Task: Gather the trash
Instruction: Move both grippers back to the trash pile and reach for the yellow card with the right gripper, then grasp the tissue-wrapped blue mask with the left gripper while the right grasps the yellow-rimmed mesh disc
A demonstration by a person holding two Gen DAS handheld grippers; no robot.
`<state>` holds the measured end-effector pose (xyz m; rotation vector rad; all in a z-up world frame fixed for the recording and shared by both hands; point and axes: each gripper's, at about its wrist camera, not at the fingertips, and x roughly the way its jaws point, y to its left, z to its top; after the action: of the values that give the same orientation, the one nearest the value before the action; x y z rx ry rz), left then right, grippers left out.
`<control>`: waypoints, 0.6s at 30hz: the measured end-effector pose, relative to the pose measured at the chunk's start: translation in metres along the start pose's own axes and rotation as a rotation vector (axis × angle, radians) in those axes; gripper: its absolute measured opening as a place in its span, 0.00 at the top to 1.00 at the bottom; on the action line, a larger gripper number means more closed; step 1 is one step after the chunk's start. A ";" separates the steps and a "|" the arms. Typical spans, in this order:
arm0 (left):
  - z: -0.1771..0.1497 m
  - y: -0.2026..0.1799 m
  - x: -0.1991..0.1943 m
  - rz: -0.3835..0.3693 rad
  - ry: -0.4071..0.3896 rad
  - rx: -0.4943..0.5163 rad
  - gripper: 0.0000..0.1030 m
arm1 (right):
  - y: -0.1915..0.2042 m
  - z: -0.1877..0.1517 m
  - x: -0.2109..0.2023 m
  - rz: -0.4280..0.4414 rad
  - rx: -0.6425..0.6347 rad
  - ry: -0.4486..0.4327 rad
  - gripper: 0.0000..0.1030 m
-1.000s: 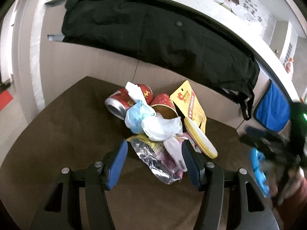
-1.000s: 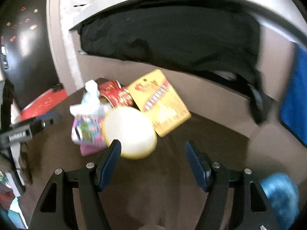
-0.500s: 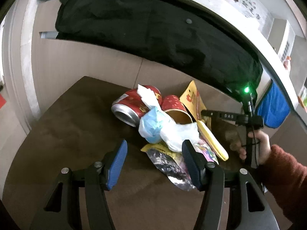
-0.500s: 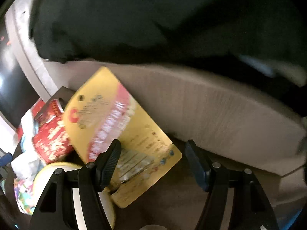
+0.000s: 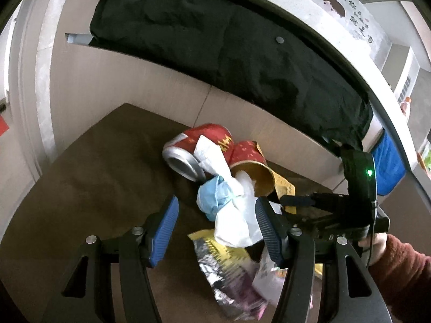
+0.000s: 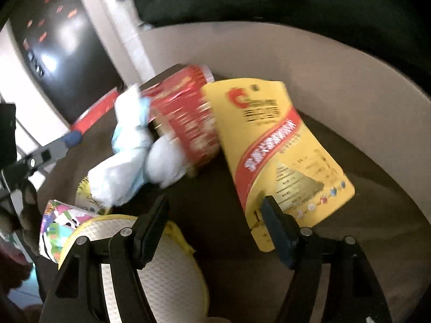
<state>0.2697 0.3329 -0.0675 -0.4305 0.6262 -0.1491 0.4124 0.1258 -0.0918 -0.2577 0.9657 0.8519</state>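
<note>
the trash is lying heaped on the brown table (image 5: pixel 89 177), toward its far edge by the beige wall panel. a red drink can (image 5: pixel 198 146) is lying on its side with its silver end facing the near left; nothing can be made out inside it. just beside it a red paper cup (image 5: pixel 249 158) is lying tipped over, its mouth opening toward the near side, with a wad of white tissue (image 5: pixel 246 181) sitting in the mouth and spilling out. a blue face mask (image 5: pixel 212 196) and a crumpled white bag (image 5: pixel 234 223) are resting against the cup, and a torn foil wrapper (image 5: pixel 223 277) is lying nearer. a yellow packet (image 6: pixel 272 145) is leaning behind the cup, with a yellow-rimmed lid (image 6: pixel 164 277) beside it. the left gripper (image 5: pixel 215 228) is hovering with its jaws standing apart around the white bag, not pressing it. the right gripper (image 6: pixel 215 231) is holding its jaws wide over bare tabletop, its right finger (image 6: pixel 277 231) overlapping the packet's corner; i cannot tell whether they are touching.
</note>
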 end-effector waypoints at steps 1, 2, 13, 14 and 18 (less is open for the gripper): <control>-0.002 -0.002 0.001 -0.007 0.011 0.006 0.41 | 0.005 0.000 0.000 -0.007 -0.014 0.003 0.33; -0.003 -0.003 0.002 -0.015 0.026 0.013 0.39 | 0.009 0.000 -0.001 -0.019 -0.024 0.004 0.34; 0.009 0.008 0.075 0.001 0.208 -0.136 0.36 | -0.002 -0.026 -0.066 -0.110 0.056 -0.079 0.35; 0.010 0.010 0.080 -0.001 0.208 -0.163 0.37 | -0.005 -0.031 -0.073 -0.121 0.054 -0.084 0.35; 0.013 0.003 0.082 0.006 0.202 -0.161 0.53 | -0.002 -0.046 -0.098 -0.135 0.052 -0.111 0.35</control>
<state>0.3435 0.3188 -0.1032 -0.5731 0.8417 -0.1376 0.3577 0.0481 -0.0390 -0.2259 0.8562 0.7097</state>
